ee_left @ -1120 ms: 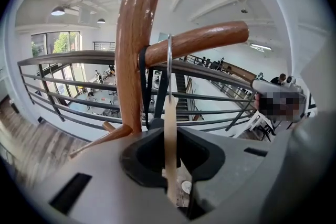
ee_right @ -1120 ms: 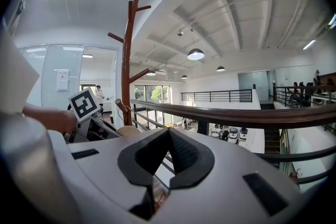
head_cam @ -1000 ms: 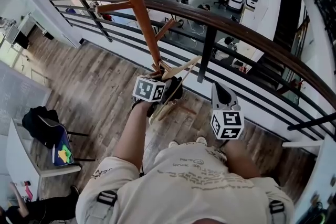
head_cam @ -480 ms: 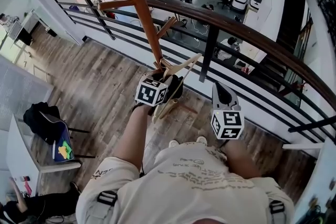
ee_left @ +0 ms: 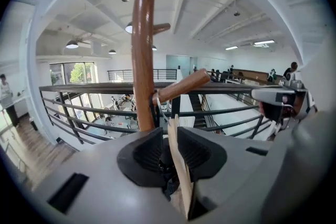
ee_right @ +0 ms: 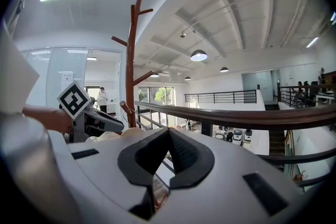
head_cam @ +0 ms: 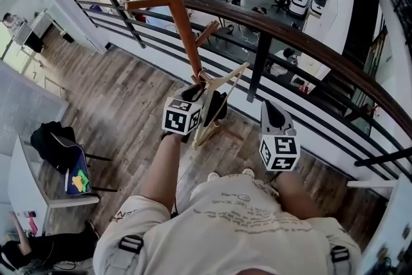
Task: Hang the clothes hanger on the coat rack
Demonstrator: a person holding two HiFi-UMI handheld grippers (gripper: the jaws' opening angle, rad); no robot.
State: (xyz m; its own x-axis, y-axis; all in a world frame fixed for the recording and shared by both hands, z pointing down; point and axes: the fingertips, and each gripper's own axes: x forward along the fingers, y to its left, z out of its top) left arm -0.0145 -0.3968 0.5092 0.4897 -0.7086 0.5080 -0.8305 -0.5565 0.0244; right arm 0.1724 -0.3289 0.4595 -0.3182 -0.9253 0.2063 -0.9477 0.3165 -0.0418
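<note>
Left gripper [ee_left: 170, 138]: jaws are standing narrow and clamping the flat wooden body of the hanger [ee_left: 180, 170]. In the head view it is sitting just left of centre, its marker cube facing the camera.
Hanger: it is standing on edge between the left jaws. One wooden arm is slanting toward the upper right in the head view.
Hook [ee_left: 159, 106]: the thin wire hook is rising from the top of the hanger and curving round the base of a peg, touching it.
Peg [ee_left: 184, 85]: it is slanting up to the right from the pole, at centre frame in the left gripper view.
Coat rack [head_cam: 172, 6]: the brown wooden pole is running from top centre down to the left gripper, just in front of the railing [head_cam: 309, 47].
Right gripper [ee_right: 167, 132]: jaw tips are meeting and gripping nothing. It is hanging at centre right in the head view, apart from the hanger.
Chair [head_cam: 72, 172]: it is standing at lower left on the plank floor, carrying a black bag [head_cam: 48, 142].
</note>
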